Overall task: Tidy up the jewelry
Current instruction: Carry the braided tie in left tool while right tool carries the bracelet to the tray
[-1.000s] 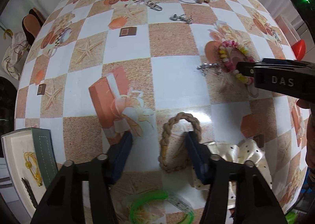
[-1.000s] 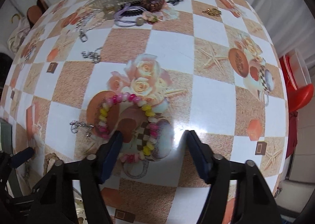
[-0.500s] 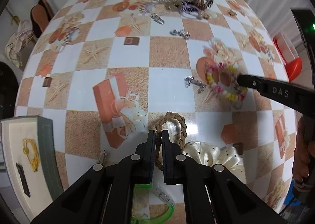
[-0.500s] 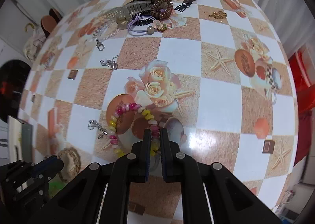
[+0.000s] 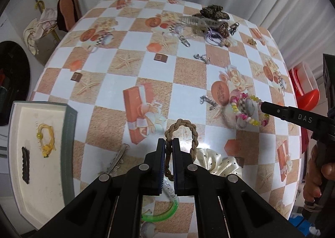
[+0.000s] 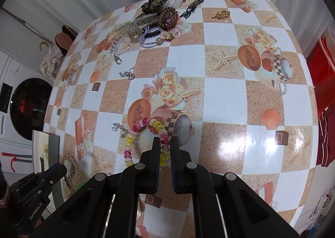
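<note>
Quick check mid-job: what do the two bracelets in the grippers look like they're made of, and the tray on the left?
Braided bracelet: tan plaited cord, matte, looks like rope or leather; twisted strands show.
Beaded bracelet: glossy pink, yellow and clear beads, likely plastic or glass; they glint.
Tray: grey outer rim with a cream matte lining, possibly fabric or card; hard to tell.

Table centre (image 5: 146, 66) lies open for passage. Far edge is blocked by the accessory pile (image 5: 211, 22). Near left, the tray (image 5: 70, 133) obstructs; cream scrunchie (image 5: 217, 162) near right.
</note>
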